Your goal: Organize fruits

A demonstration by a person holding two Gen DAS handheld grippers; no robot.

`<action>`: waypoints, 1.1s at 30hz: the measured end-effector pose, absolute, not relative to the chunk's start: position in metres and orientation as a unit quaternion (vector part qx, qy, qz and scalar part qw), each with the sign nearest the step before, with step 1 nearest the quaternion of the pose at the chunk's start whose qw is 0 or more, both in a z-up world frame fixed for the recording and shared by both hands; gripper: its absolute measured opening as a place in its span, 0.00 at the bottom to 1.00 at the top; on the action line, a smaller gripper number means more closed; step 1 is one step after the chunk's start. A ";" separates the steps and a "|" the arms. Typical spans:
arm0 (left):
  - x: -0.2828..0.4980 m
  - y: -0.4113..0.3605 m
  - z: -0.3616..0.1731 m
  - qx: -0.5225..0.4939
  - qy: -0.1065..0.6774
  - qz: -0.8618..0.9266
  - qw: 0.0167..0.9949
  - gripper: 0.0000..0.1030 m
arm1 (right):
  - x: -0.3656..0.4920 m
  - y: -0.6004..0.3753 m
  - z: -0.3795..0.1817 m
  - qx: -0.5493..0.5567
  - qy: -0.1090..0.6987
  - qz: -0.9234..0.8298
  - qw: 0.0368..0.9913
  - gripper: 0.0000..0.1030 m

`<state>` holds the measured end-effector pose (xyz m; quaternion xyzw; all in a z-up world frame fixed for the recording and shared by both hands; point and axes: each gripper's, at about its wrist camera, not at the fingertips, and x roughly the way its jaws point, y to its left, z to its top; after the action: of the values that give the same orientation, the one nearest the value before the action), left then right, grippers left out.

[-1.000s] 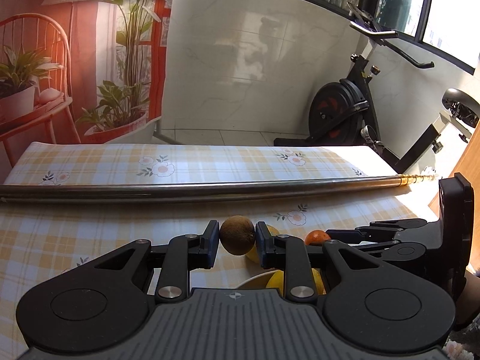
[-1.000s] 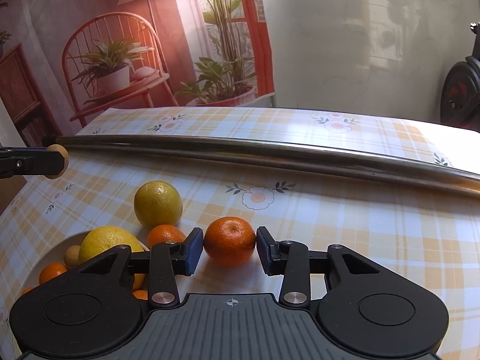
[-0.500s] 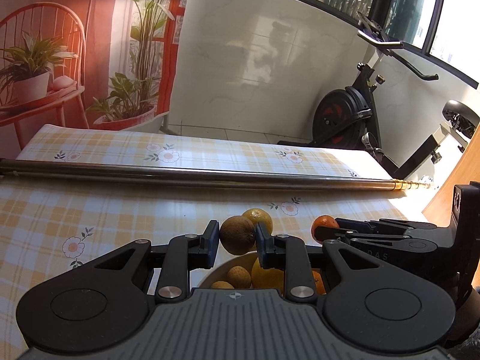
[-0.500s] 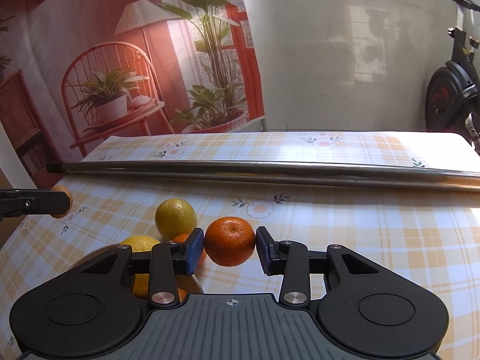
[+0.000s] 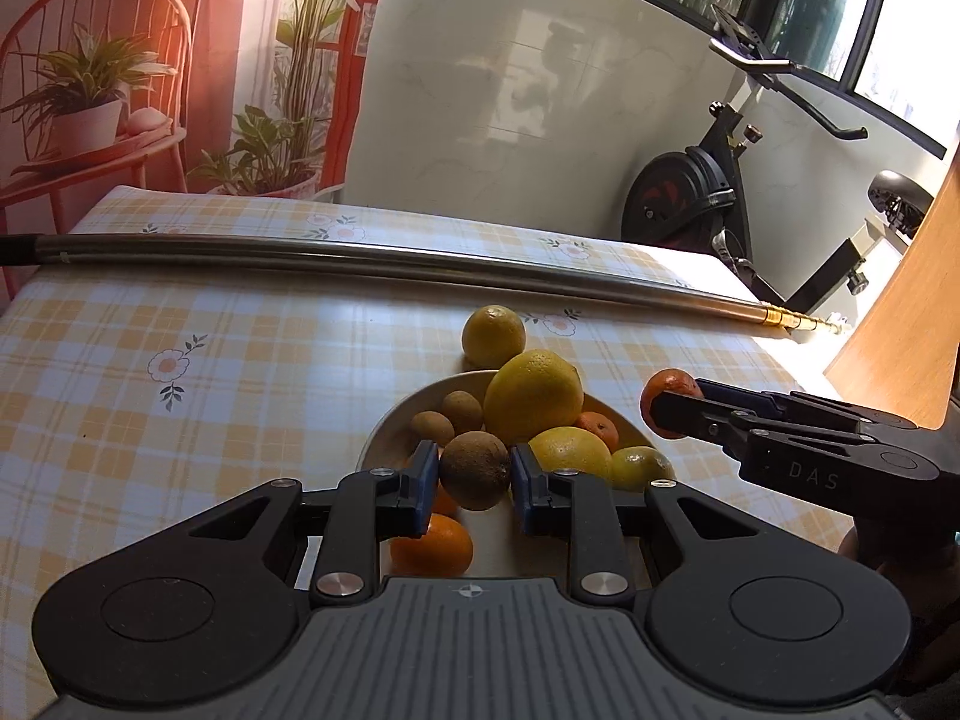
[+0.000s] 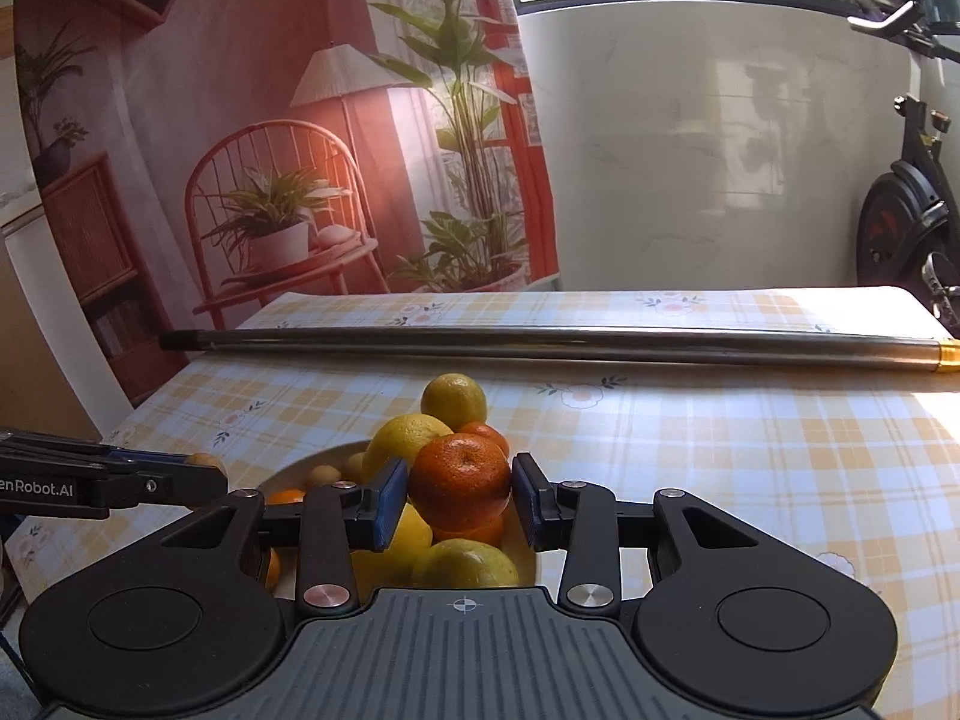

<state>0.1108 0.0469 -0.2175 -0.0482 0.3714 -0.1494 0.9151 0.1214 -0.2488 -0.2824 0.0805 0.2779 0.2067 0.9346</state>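
Most of the fruit is already in the bowl [image 5: 390, 426]: a big lemon [image 5: 533, 396], some small brown fruits [image 5: 462, 411], and little oranges. One yellow citrus [image 5: 493, 336] sits on the tabletop [image 5: 210, 372], just behind the bowl, so I think it is left to do. Two more fruits are in the air, waiting to go in.

My left hand-held gripper [image 5: 474, 477] pinches a brown kiwi [image 5: 474, 470] between its blue pads. The kiwi hangs right over the near side of the bowl. My right hand-held gripper [image 6: 459, 492] pinches a tangerine [image 6: 461, 482], and it hangs over the pile of fruit in the bowl too.

I think the next job is to lower both and let go gently, so nothing rolls out. A long metal pole [image 5: 360, 261] lies across the tabletop, well behind the fruit.
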 end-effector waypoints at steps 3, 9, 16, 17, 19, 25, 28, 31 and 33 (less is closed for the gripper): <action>0.102 0.044 -0.219 -0.030 0.371 -0.149 0.916 0.27 | 0.108 -0.244 -0.281 0.073 0.280 0.210 0.934 0.34; 0.094 0.038 -0.224 -0.010 0.382 -0.158 0.911 0.27 | 0.082 -0.240 -0.282 0.055 0.288 0.216 0.931 0.34; 0.093 0.039 -0.235 0.000 0.398 -0.163 0.903 0.27 | 0.075 -0.232 -0.293 0.042 0.313 0.224 0.922 0.34; 0.092 0.039 -0.237 0.002 0.400 -0.161 0.902 0.27 | 0.075 -0.230 -0.296 0.039 0.316 0.226 0.921 0.34; 0.094 0.040 -0.241 0.001 0.405 -0.158 0.900 0.27 | 0.076 -0.227 -0.299 0.034 0.320 0.228 0.919 0.34; 0.095 0.044 -0.253 -0.003 0.420 -0.150 0.895 0.27 | 0.078 -0.226 -0.309 0.035 0.332 0.229 0.914 0.34; 0.095 0.044 -0.258 -0.006 0.423 -0.152 0.893 0.27 | 0.079 -0.226 -0.313 0.035 0.336 0.228 0.913 0.34; 0.096 0.043 -0.259 -0.003 0.421 -0.151 0.894 0.27 | 0.081 -0.226 -0.315 0.034 0.338 0.225 0.913 0.34; 0.097 0.042 -0.260 -0.003 0.421 -0.151 0.895 0.27 | 0.082 -0.226 -0.316 0.037 0.337 0.225 0.913 0.34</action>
<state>0.0967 0.0424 -0.2597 -0.0027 0.4206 -0.1509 0.8946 0.0823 -0.2262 -0.3158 0.0369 0.3375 0.2251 0.9133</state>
